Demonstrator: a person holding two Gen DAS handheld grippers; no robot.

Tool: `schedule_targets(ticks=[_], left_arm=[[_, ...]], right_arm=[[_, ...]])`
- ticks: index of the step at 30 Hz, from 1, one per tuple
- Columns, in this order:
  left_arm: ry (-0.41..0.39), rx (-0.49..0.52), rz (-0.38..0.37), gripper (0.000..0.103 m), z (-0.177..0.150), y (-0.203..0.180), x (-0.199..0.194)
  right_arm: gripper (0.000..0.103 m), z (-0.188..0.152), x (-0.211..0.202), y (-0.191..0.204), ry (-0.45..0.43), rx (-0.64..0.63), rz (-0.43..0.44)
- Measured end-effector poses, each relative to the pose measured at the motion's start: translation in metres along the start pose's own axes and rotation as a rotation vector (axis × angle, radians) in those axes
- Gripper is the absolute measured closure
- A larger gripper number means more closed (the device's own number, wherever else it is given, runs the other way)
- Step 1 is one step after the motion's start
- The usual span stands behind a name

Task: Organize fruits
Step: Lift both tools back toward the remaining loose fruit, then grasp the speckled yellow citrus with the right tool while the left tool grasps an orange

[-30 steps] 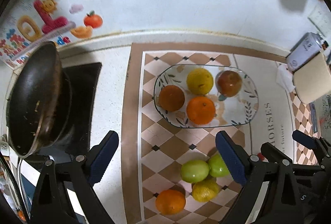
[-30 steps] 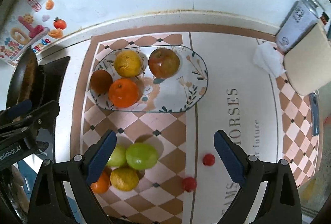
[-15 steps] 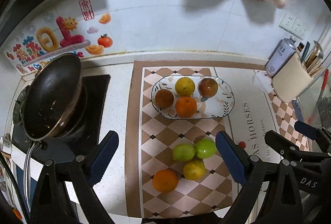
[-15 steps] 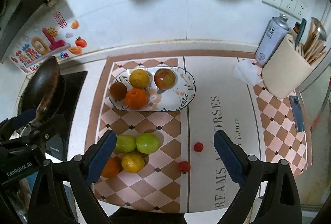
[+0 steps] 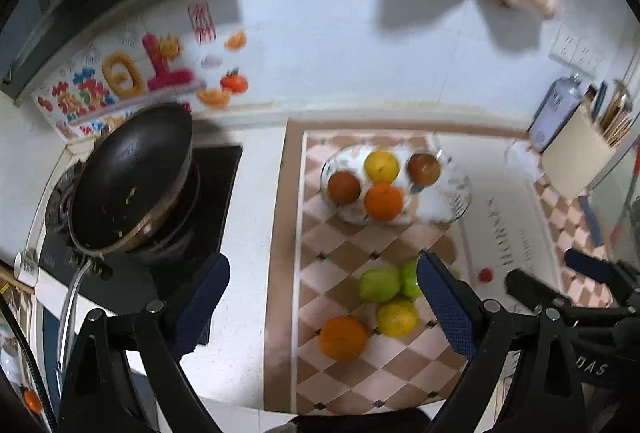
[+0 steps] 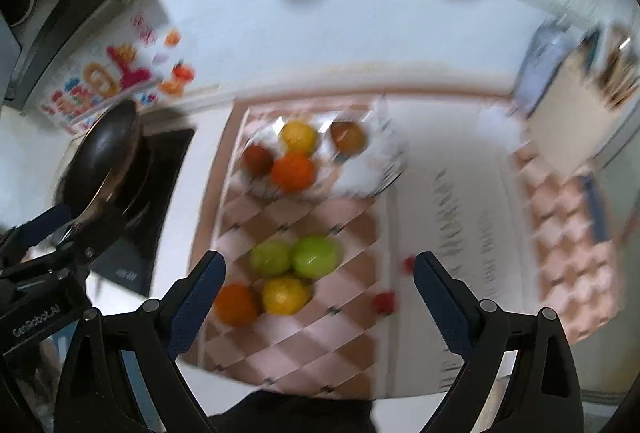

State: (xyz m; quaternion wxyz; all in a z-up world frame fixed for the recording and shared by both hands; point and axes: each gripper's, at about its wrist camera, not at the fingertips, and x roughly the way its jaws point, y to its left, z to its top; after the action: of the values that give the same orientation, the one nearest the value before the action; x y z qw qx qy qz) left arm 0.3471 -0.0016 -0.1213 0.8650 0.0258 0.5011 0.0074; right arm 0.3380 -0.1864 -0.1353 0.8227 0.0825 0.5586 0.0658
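Observation:
An oval patterned plate [image 5: 452,201] holds several fruits: a yellow one [image 5: 381,166], an orange [image 5: 383,201] and two brownish ones. It also shows, blurred, in the right wrist view [image 6: 384,157]. Loose on the checkered mat [image 5: 340,245] lie two green apples [image 5: 379,284], a yellow fruit [image 5: 397,318] and an orange [image 5: 343,337]; two small red fruits [image 6: 384,303] lie to their right. My left gripper [image 5: 322,307] is open and empty, high above the mat. My right gripper [image 6: 318,299] is open and empty, also high above the loose fruits.
A black wok [image 5: 128,177] sits on the stove at the left. A beige utensil holder [image 5: 576,153] and a spray can [image 5: 554,113] stand at the back right. The tiled wall with colourful stickers [image 5: 120,77] is behind. The counter's front edge lies below.
Both grippers have pulled up and back from the counter over the last second, so plate and fruits look smaller. The view is now blurred from motion. No fruit has moved.

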Motion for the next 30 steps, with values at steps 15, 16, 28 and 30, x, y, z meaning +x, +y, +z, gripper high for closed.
schedule_targets(ticks=[15, 16, 28, 30], left_arm=[[0.422, -0.054, 0.018, 0.007, -0.068, 0.024, 0.139], [0.441, -0.057, -0.014, 0.007, -0.070, 0.021, 0.144], [0.590, 0.001, -0.178, 0.040, -0.097, -0.020, 0.203], [0.579, 0.014, -0.176, 0.040, -0.095, -0.021, 0.200]], right_arm=[[0.041, -0.056, 0.219, 0.003, 0.453, 0.149, 0.177], [0.041, -0.057, 0.216, 0.003, 0.450, 0.130, 0.156], [0.040, -0.071, 0.193, -0.040, 0.466, 0.102, 0.060], [0.040, -0.072, 0.193, -0.041, 0.463, 0.101, 0.062]])
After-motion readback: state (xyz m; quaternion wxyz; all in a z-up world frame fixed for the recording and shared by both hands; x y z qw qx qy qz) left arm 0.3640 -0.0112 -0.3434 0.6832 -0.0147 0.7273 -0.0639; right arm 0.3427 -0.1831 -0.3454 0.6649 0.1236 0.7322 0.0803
